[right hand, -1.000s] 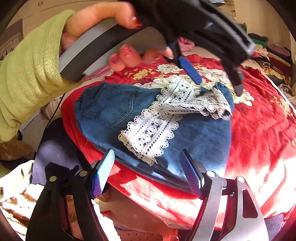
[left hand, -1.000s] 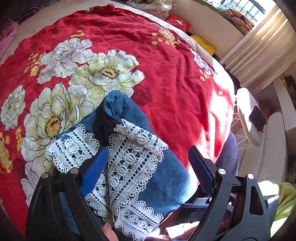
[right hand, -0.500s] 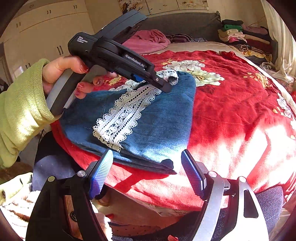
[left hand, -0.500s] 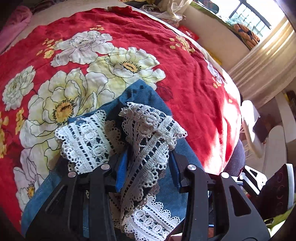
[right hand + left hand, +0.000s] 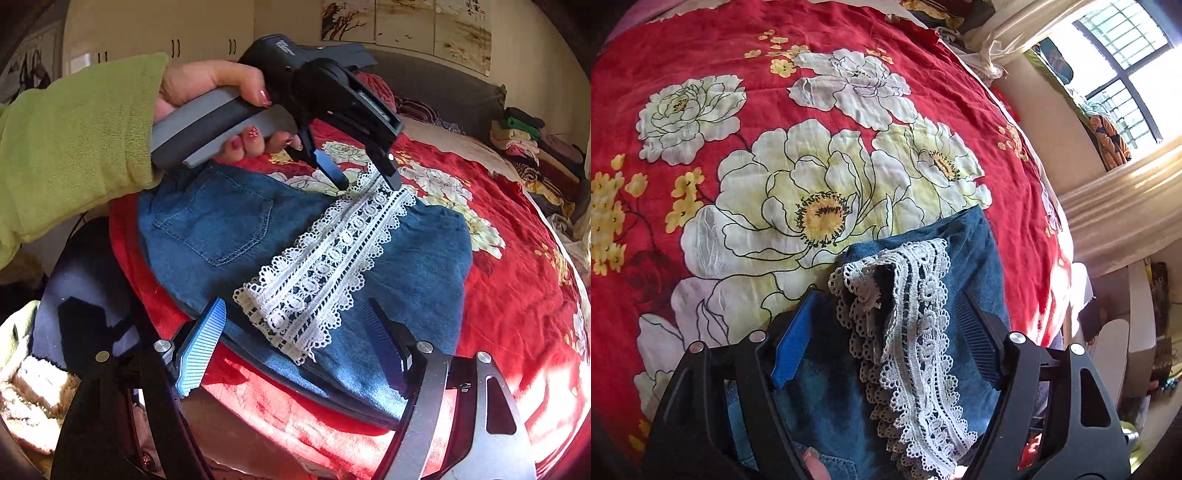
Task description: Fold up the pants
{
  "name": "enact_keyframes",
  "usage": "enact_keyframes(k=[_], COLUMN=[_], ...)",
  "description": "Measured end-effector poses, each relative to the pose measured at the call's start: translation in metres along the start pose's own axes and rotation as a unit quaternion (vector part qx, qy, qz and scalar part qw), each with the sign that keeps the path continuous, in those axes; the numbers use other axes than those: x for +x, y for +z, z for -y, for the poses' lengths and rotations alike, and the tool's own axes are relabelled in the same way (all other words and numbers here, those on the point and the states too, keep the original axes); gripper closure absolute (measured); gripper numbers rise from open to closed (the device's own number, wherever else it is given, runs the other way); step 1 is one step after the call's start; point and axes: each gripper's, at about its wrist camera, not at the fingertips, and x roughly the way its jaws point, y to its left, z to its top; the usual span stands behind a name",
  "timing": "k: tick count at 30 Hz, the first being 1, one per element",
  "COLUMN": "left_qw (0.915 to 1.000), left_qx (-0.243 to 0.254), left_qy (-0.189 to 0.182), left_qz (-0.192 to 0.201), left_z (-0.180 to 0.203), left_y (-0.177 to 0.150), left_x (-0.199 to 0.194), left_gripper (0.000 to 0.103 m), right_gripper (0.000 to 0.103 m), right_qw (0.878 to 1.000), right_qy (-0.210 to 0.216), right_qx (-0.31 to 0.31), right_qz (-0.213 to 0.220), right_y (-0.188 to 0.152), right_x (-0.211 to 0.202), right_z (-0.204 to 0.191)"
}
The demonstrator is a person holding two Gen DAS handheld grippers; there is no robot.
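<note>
The blue denim pants [image 5: 221,229] lie folded on the red bedspread near its front edge, back pocket to the left. A white lace trim [image 5: 332,266] runs diagonally across them. My left gripper [image 5: 367,181], held by a hand in a green sleeve [image 5: 74,147], points down at the lace's far end. In the left wrist view its jaws are opening; the bunched lace end [image 5: 886,295] lies between the pads [image 5: 792,343] without being pressed. My right gripper [image 5: 295,343] hovers open over the near edge of the pants, nothing between its fingers.
The red floral bedspread [image 5: 812,110] stretches far beyond the pants. Folded clothes [image 5: 517,129] are stacked at the far right by the grey headboard [image 5: 443,88]. Curtains and a window [image 5: 1126,74] stand to the right. A dark cloth [image 5: 74,277] lies at the bed's near left edge.
The left gripper pinched the lace end, moved along with it, and its jaws have now spread off it. The lace now lies straight across the denim. The right gripper shifted sideways, still open.
</note>
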Motion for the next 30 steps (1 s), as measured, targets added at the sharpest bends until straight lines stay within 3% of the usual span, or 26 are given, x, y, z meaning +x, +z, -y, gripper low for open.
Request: enact_keyframes(k=[1,4,6,7,10,11,13,15,19,23,26,28,30], left_qw=[1.0,0.9998,0.9998,0.9998,0.9997,0.9997,0.9994,0.9991,0.9979,0.9983,0.9989,0.9987,0.9974], left_qx=[-0.004,-0.004,-0.001,-0.002,-0.002,-0.001,0.001,0.007,0.018,0.015,-0.008,-0.026,-0.039], left_qy=[-0.004,-0.014,-0.014,-0.015,-0.017,-0.018,-0.022,-0.024,-0.029,-0.008,-0.006,-0.002,-0.011], left_qz=[0.003,0.013,0.013,0.014,0.016,0.018,0.025,0.034,0.054,0.056,0.046,0.044,0.059], left_z=[-0.005,-0.006,-0.005,-0.005,-0.008,-0.009,-0.008,-0.006,-0.003,-0.012,-0.028,-0.039,-0.047], left_y=[0.0,0.0,-0.001,-0.001,0.0,0.0,-0.002,-0.005,-0.013,-0.02,-0.026,-0.029,-0.032], left_x=[0.001,0.004,0.004,0.004,0.003,0.001,-0.004,-0.012,-0.03,-0.03,-0.015,-0.007,-0.011], left_gripper=[0.037,0.065,0.068,0.077,0.085,0.087,0.088,0.088,0.088,0.088,0.082,0.069,0.064], right_gripper=[0.028,0.028,0.03,0.034,0.056,0.062,0.083,0.087,0.087,0.087,0.073,0.052,0.049], right_qw=[1.0,1.0,0.999,0.999,0.997,0.998,0.999,1.0,0.999,0.998,0.997,0.995,0.994], right_qy=[0.002,-0.004,-0.014,-0.022,-0.038,-0.035,-0.014,0.011,0.041,0.055,0.059,0.08,0.098], right_qx=[-0.006,-0.018,-0.025,-0.031,-0.043,-0.038,-0.014,0.015,0.015,0.0,-0.022,-0.016,-0.012], right_qz=[-0.005,-0.024,-0.032,-0.039,-0.05,-0.046,-0.035,-0.019,0.004,-0.021,-0.053,-0.053,-0.046], right_y=[0.001,0.005,0.006,0.006,0.002,0.001,0.002,0.005,0.011,0.011,0.004,0.002,0.004], right_x=[0.004,0.018,0.028,0.034,0.046,0.046,0.039,0.028,0.01,0.026,0.038,0.036,0.025], right_z=[-0.003,-0.009,-0.011,-0.011,-0.011,-0.009,0.0,0.01,0.008,0.0,-0.016,-0.021,-0.022])
